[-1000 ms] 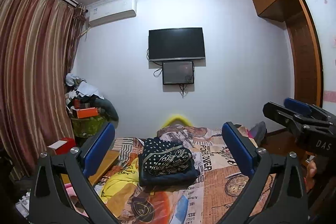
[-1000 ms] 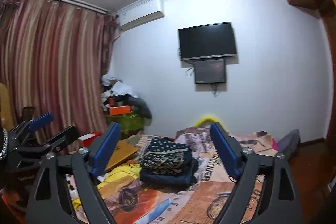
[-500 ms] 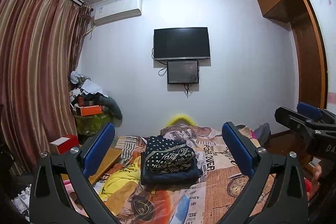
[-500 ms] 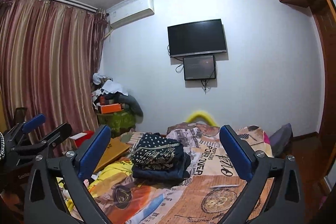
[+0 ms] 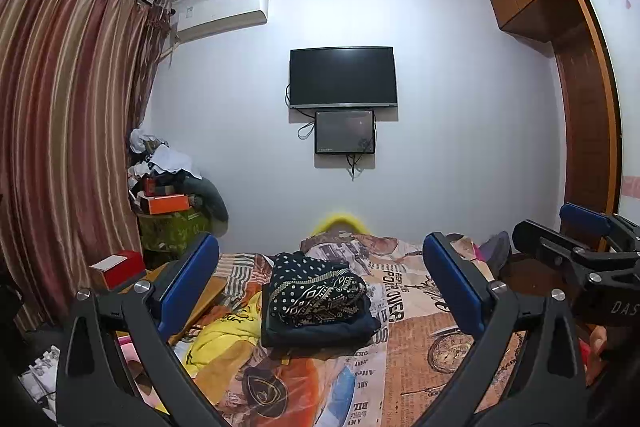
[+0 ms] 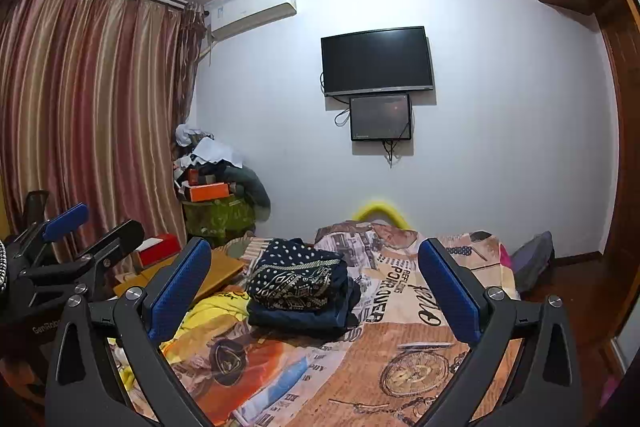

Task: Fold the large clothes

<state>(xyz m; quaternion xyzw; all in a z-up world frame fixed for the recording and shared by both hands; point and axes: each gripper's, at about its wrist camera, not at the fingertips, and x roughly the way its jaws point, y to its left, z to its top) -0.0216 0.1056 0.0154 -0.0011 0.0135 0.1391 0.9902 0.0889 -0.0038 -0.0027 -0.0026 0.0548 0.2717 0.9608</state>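
My left gripper [image 5: 320, 283] hangs wide open over the bed [image 5: 420, 359], nothing between its blue pads [image 5: 188, 279]. A folded stack of clothes [image 5: 316, 301] lies ahead, a yellow garment [image 5: 224, 339] beside it. My right gripper [image 5: 560, 239] shows at the right edge.

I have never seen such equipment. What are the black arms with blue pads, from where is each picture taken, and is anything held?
They are two hand-held grippers, each carrying its own camera looking along its fingers. One picture comes from the left gripper, the other from the right gripper; each also sees the other at its edge. Both are open and hold nothing. Ahead is a bed with a printed cover. On it lies a stack of folded clothes, and beside that a yellow garment, unfolded.
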